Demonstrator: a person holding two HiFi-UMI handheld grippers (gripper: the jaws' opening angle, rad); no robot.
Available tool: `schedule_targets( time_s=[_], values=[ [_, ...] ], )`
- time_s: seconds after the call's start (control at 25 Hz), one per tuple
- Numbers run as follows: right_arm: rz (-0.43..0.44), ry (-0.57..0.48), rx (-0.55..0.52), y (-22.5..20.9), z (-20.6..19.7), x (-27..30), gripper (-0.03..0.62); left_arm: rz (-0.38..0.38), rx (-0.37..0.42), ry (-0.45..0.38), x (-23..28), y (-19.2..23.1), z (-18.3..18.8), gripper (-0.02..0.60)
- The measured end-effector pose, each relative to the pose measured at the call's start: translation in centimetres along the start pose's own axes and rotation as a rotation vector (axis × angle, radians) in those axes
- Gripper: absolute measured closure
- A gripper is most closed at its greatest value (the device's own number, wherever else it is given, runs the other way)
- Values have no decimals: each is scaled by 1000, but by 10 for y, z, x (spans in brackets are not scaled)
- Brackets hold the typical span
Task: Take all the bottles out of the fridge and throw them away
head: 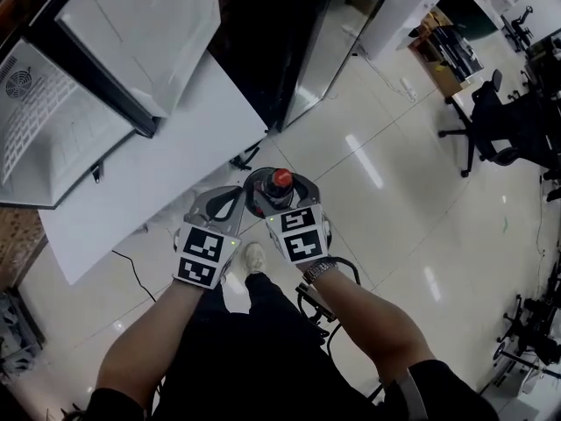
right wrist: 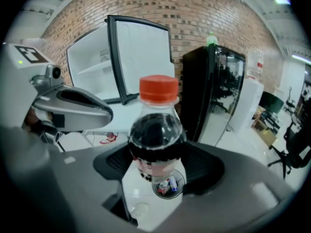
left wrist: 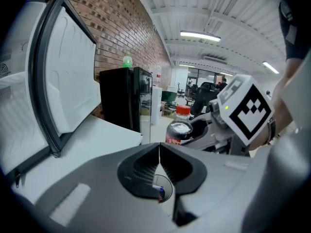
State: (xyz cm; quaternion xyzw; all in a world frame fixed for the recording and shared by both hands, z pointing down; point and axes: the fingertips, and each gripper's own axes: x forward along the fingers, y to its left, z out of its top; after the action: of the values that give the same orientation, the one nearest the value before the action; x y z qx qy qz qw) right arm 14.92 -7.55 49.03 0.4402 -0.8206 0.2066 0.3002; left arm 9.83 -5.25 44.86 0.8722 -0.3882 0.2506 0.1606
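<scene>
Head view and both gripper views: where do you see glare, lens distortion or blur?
Head view: bright glare streaks lie on the glossy floor; otherwise sharp. Left gripper view: the fisheye bows the fridge door and darkens the corners; the left gripper is soft near the lens. Right gripper view: the brick wall curves; the bottle is fairly sharp.

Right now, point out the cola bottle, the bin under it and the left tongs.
cola bottle [right wrist: 156, 140]: right gripper view, dark body below the red cap.
bin [right wrist: 167, 196]: right gripper view, its near rim.
left tongs [left wrist: 159, 152]: left gripper view, seam where the closed tips meet.
</scene>
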Motion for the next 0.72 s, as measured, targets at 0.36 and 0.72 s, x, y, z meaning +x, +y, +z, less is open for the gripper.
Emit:
schedule_targets(
  time_s=[0.36,0.72],
  values=[
    [18,165,86,-28,-82,45,287,-31,-49,115,46,-13,-48,577],
    [38,315,133,-34,-152,106,287,-63,-88,223,78,-6,-97,577]
  ],
)
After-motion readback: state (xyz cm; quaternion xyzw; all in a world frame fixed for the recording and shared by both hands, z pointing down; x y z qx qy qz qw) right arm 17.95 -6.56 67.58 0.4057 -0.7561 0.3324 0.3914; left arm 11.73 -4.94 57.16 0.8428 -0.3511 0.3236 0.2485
